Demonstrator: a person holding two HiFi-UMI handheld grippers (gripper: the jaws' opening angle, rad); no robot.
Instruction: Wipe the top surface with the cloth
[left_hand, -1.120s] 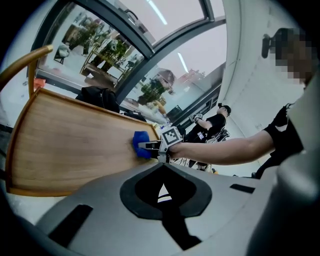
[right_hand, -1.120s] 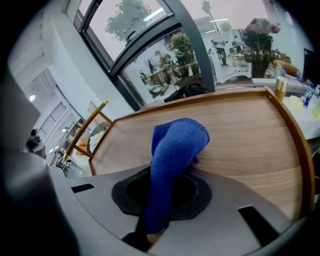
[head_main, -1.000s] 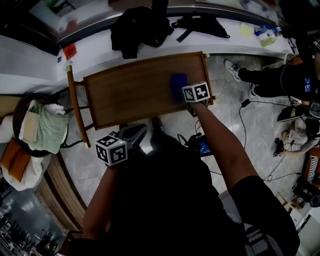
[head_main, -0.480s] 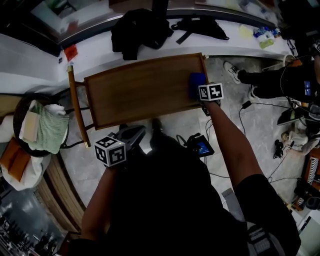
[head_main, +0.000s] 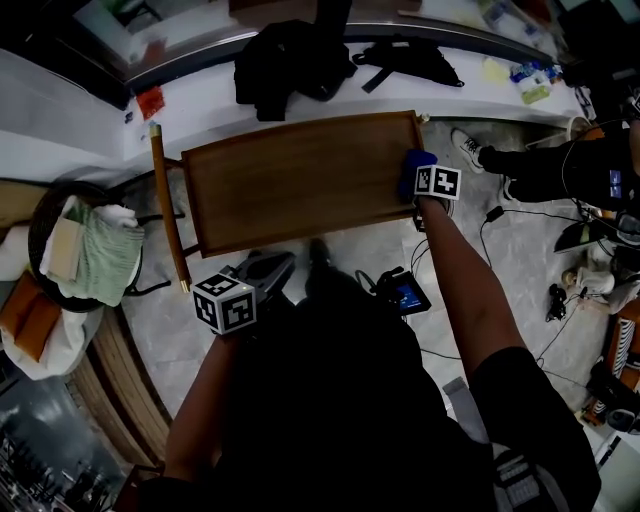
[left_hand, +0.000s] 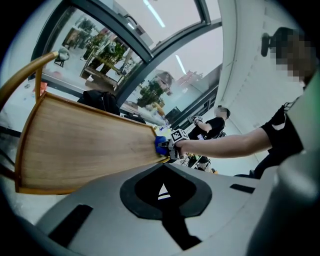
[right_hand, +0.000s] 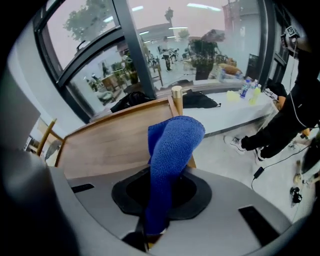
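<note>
Top (head_main: 300, 180): a brown wooden board with a raised rim, at upper centre of the head view, its long side running left to right.
Cloth (right_hand: 172, 145): blue and knitted. In the head view it lies at the right end of the top, against the right rim. In the right gripper view it rises from between the jaws and folds over in front of the top's near corner.
Right gripper (head_main: 425, 180): at the top's right edge, at the end of an outstretched arm. Its jaws are closed on the lower end of the cloth.
Left gripper (head_main: 258, 272): low and left of centre in the head view, close to the person's body, off the top and below its lower edge. Its jaws are closed together with nothing between them. Its camera looks across the top toward the cloth at the far end.
Wooden bar (head_main: 165, 210): a thin, curved piece just beside the top's left end.
Counter (head_main: 200, 105): a white band across the upper frame, beyond the top. It carries a black jacket (head_main: 285, 60) and a black bag (head_main: 405, 55).
Basket (head_main: 35, 215): at the left edge of the frame, well apart from the top, holding a green towel (head_main: 100, 255).
Other person (head_main: 560, 160): in dark clothes, on the floor at the right edge.
</note>
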